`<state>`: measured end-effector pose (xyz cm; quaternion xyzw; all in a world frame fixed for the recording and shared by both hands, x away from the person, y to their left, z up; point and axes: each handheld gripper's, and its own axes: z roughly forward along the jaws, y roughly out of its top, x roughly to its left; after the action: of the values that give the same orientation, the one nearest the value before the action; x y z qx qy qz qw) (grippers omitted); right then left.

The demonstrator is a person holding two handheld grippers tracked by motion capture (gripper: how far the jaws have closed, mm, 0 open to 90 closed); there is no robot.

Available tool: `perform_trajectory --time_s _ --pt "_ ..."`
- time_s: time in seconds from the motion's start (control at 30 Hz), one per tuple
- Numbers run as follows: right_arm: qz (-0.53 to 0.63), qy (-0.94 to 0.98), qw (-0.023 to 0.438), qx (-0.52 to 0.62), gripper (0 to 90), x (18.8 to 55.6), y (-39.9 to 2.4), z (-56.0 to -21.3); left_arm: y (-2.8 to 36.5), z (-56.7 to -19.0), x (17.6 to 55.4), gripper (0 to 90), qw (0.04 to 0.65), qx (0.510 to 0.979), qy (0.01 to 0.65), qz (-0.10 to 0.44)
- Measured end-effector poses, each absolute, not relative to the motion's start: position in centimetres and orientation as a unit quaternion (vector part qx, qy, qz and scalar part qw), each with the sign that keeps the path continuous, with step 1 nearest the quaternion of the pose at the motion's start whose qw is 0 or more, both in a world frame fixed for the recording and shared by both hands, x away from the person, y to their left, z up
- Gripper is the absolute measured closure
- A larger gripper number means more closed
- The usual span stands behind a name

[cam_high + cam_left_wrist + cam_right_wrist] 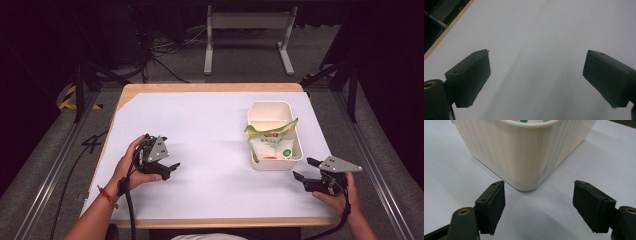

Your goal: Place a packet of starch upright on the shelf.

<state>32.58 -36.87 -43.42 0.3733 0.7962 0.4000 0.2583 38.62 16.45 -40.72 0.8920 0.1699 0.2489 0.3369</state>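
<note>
Right gripper is being held with jaws spread wide and empty, the cream box corner sitting just ahead of its fingertips, not touching. The green-and-white snack bag is lying inside that box, beyond the corner. Left gripper is being held released too, nothing between its fingers, only white table cover ahead, well apart from the box.

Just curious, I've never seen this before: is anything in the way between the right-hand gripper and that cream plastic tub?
Nothing visible: only bare white table cover lies between the open right gripper and the cream ribbed plastic tub, whose near corner faces it.
</note>
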Motion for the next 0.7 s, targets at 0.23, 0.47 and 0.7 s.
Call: perform_trajectory --time_s 0.23,0.47,0.7 --pt "0.4 0.796 0.259 0.374 26.0 32.6 -36.9 -43.4 18.2 -41.5 37.7 10.2 0.342 0.88 0.195 0.266" --pt "0.399 0.796 0.26 0.374 26.0 32.6 -36.9 -43.4 20.2 -42.7 36.7 9.4 0.334 0.88 0.219 0.255" --pt "0.396 0.797 0.26 0.373 26.0 32.6 -36.8 -43.4 22.4 -43.6 35.6 9.5 0.342 0.873 0.243 0.249"
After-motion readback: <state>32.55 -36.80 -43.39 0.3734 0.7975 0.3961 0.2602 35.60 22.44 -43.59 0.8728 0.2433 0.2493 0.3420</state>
